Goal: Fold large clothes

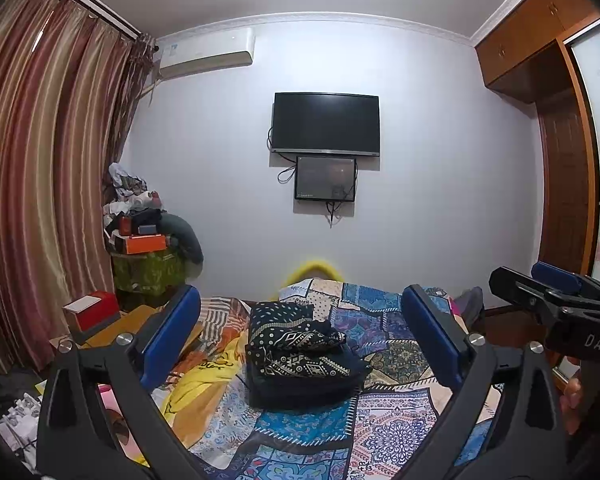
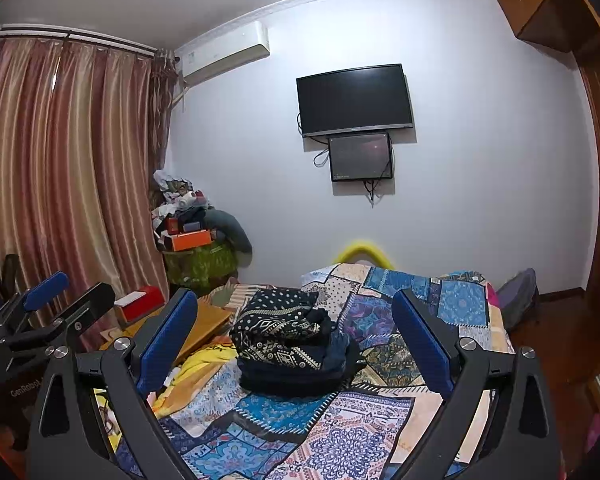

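A stack of folded dark clothes (image 1: 300, 354) with white geometric and dotted patterns lies on the patchwork bedspread (image 1: 380, 428); it also shows in the right wrist view (image 2: 292, 344). My left gripper (image 1: 300, 320) is open and empty, raised above the bed, its blue pads apart on either side of the stack. My right gripper (image 2: 296, 320) is open and empty, held the same way. The right gripper shows at the right edge of the left wrist view (image 1: 556, 296). The left gripper shows at the left edge of the right wrist view (image 2: 52, 304).
A yellow cloth (image 1: 196, 392) lies crumpled on the bed's left side. A wooden side table (image 2: 204, 324) with a red box (image 1: 96, 308) stands left of the bed. Striped curtains (image 1: 40, 180), a cluttered corner pile (image 1: 144, 236), a wall television (image 1: 326, 124) and a wardrobe (image 1: 564, 184) surround the bed.
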`<act>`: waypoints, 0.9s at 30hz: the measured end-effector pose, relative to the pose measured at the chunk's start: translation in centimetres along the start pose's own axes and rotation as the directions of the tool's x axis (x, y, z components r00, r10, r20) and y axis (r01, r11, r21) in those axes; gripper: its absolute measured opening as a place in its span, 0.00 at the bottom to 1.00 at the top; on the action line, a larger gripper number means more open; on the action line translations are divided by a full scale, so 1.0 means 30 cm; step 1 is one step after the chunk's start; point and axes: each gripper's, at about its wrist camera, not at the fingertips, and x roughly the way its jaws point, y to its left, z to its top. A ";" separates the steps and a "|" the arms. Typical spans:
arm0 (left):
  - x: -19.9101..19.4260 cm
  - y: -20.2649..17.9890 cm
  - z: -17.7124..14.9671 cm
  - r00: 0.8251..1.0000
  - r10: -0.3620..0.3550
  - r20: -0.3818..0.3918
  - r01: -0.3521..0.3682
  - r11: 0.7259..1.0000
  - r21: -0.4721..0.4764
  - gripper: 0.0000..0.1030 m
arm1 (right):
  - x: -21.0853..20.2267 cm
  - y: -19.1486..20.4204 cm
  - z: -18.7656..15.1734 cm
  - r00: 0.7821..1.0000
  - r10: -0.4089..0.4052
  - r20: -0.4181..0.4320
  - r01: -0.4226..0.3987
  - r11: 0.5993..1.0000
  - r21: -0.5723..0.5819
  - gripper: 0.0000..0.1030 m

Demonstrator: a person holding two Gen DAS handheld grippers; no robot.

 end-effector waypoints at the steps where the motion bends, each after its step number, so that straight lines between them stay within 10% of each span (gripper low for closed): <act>1: 0.000 -0.001 -0.001 1.000 0.000 0.000 0.000 1.000 0.001 0.98 | 0.002 0.001 -0.001 1.000 0.000 0.000 0.000 1.000 0.001 0.94; 27: 0.045 0.021 -0.008 1.000 -0.014 -0.026 0.013 1.000 -0.020 0.98 | 0.001 -0.026 -0.002 1.000 -0.018 0.009 0.018 1.000 0.013 0.99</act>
